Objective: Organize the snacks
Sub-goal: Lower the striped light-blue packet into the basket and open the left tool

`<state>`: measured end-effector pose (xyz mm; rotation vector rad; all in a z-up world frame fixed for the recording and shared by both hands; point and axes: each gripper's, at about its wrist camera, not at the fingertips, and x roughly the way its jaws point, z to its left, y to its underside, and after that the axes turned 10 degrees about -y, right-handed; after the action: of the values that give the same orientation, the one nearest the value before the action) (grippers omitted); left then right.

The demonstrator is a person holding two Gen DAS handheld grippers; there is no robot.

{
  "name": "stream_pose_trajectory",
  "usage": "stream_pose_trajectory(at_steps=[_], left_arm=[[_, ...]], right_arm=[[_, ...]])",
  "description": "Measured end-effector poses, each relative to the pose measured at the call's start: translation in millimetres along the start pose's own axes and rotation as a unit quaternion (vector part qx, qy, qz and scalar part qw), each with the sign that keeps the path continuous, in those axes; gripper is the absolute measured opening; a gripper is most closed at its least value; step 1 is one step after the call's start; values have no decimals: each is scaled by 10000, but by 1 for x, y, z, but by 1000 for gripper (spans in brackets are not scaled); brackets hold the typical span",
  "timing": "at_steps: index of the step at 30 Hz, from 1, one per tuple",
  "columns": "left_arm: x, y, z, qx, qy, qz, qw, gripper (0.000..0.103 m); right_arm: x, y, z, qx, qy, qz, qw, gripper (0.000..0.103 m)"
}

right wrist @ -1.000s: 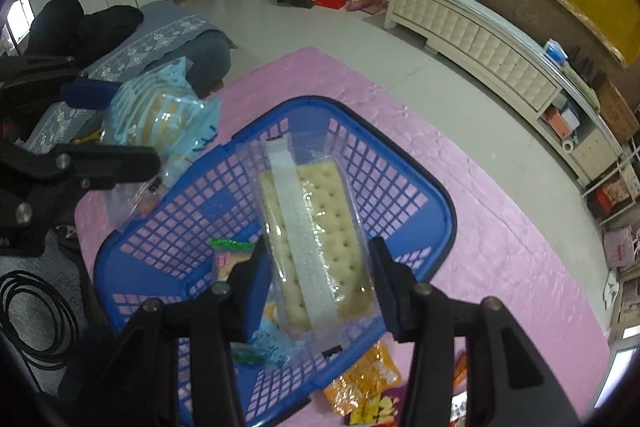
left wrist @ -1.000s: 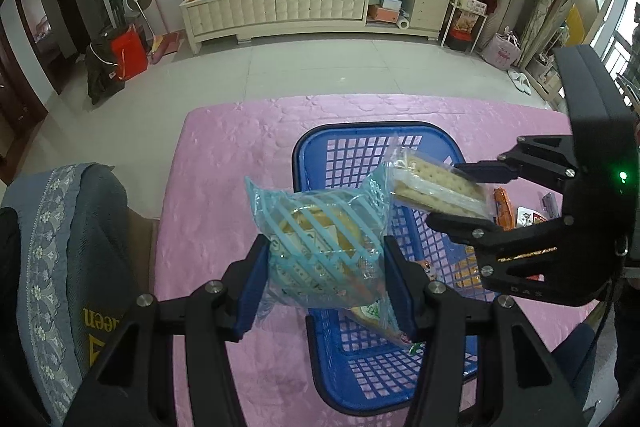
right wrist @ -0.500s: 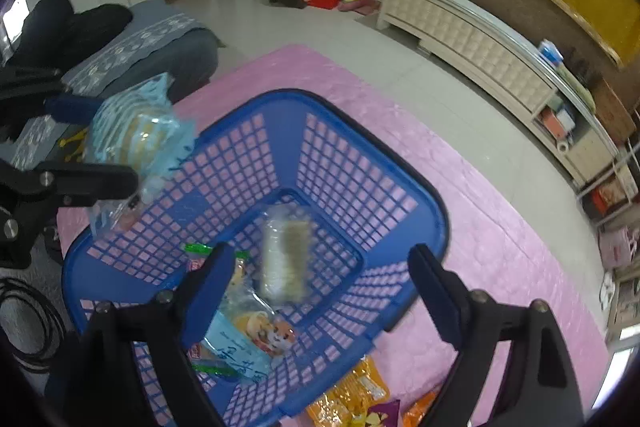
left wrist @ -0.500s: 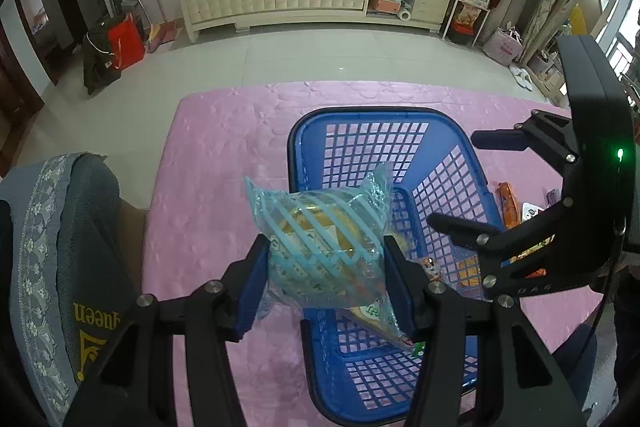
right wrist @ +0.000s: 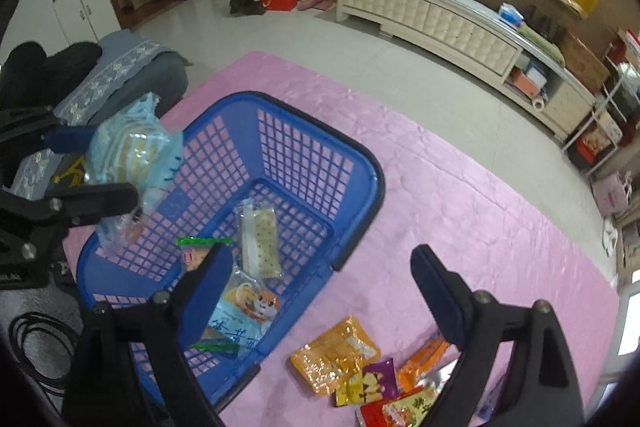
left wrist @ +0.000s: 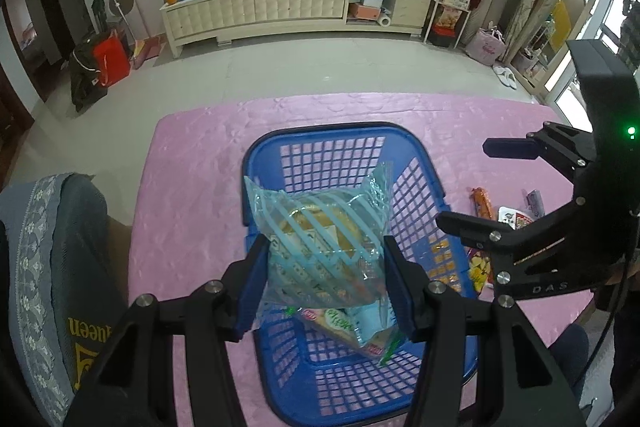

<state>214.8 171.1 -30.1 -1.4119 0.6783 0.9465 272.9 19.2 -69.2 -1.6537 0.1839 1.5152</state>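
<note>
The cracker pack [right wrist: 260, 241] lies in the blue basket [right wrist: 360, 163] among other packets; the right tongs [right wrist: 322, 267] have just been opening and hang wide, empty. The left tongs [left wrist: 326, 285] grip the striped blue bread bag [left wrist: 320, 247] over the basket, while loose snack packets [right wrist: 360, 375] wait on the pink table [right wrist: 460, 211].

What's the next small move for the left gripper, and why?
Probably open the left gripper to drop the blue striped packet: it hangs over the blue basket, where the cracker pack already lies, and the right gripper stands open and empty.
</note>
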Motion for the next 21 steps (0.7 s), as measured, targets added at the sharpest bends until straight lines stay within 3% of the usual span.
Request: stream_pose_trajectory(at_steps=[13, 21], left_arm=[[45, -15, -19, -25, 206, 323, 9993, 53], [67, -30, -35, 129, 199, 237, 9994, 54]], right_arm=[[0, 17, -39, 785, 51, -69, 9969, 93], [3, 25, -66, 1246, 37, -224, 9919, 93]])
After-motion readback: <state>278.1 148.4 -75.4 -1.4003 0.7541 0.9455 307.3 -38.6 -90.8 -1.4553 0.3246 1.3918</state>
